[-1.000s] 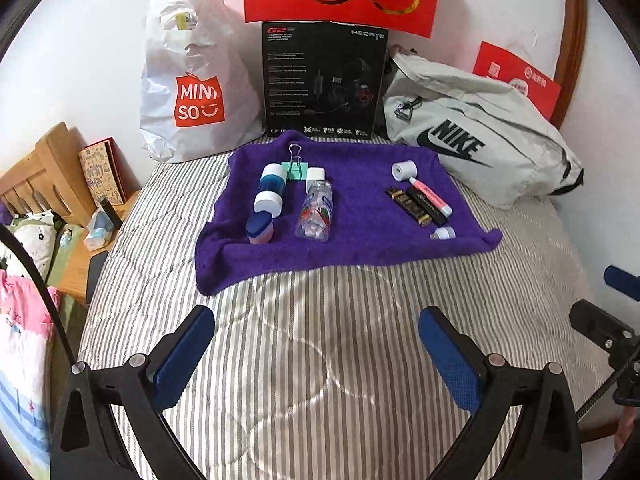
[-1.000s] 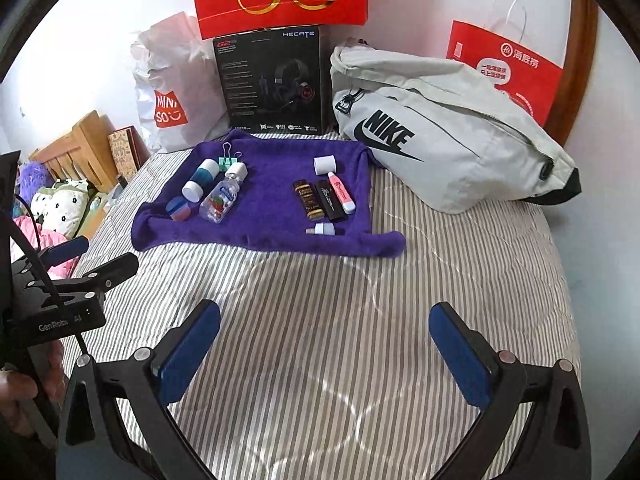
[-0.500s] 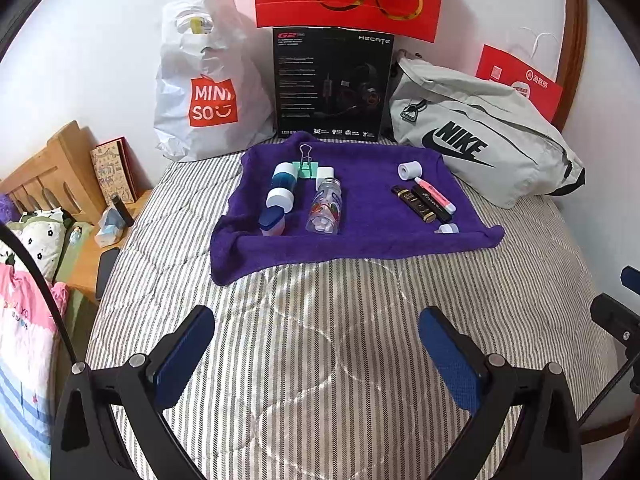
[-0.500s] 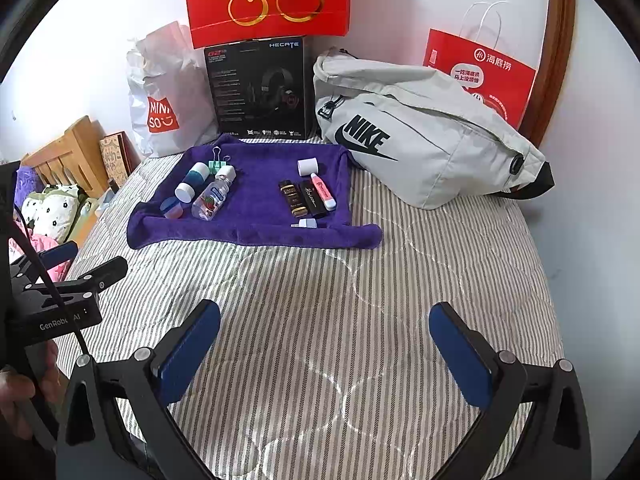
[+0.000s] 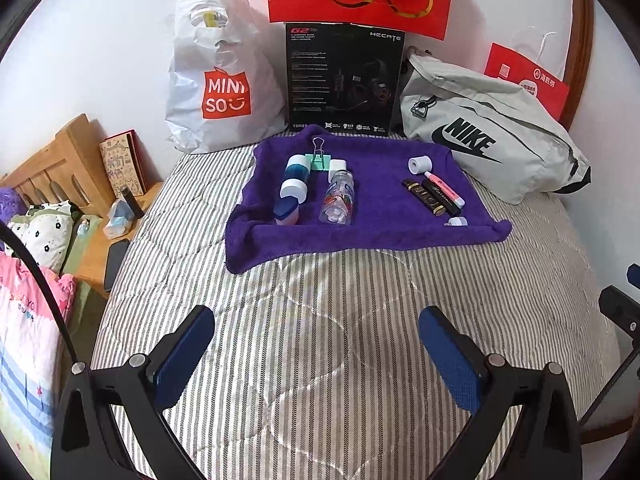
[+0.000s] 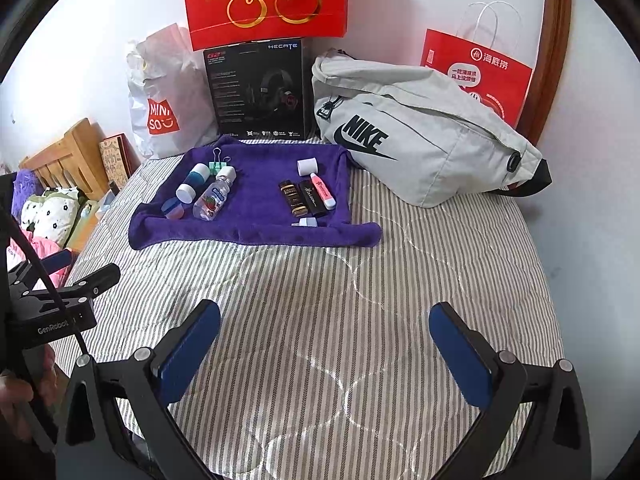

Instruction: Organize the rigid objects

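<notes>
striped bed [image 5: 320, 360]: purple towel [image 5: 376, 232] beyond both spread jaws.

Left gripper [image 5: 316, 344] level, jaws spread wide, nothing between them. Right gripper [image 6: 324, 340] likewise wide apart, empty. A hand [image 6: 18, 392] grips the left gripper's handle.

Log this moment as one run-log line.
left hand-held gripper: open, empty | right hand-held gripper: open, empty | both over striped bedcover | items untouched on purple towel
</notes>
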A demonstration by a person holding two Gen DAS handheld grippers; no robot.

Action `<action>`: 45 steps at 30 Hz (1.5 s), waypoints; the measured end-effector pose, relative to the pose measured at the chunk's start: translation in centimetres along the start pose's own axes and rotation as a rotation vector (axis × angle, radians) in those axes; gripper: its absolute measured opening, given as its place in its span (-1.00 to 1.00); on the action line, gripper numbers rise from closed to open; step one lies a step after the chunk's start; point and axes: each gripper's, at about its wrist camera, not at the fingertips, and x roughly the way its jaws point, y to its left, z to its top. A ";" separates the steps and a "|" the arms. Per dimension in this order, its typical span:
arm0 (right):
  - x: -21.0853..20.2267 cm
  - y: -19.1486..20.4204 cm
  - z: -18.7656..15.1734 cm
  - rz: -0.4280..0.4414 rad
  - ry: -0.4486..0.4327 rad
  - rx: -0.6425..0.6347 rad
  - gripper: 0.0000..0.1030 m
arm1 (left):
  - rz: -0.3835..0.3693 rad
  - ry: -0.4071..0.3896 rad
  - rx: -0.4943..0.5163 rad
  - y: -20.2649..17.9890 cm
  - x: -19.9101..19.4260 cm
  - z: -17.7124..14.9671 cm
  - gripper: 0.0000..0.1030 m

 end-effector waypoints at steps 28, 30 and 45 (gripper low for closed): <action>-0.2 -0.2 0.0 -0.007 0.001 0.013 0.99 | -0.002 0.015 0.000 0.0 -0.1 -0.4 1.00; -0.2 -0.2 0.0 -0.006 0.003 0.011 0.99 | 0.000 0.015 -0.003 0.1 -0.1 -0.4 1.00; 0.1 -0.4 -0.2 -0.009 0.011 0.021 0.99 | -0.006 0.019 0.003 -0.1 -0.1 -0.2 1.00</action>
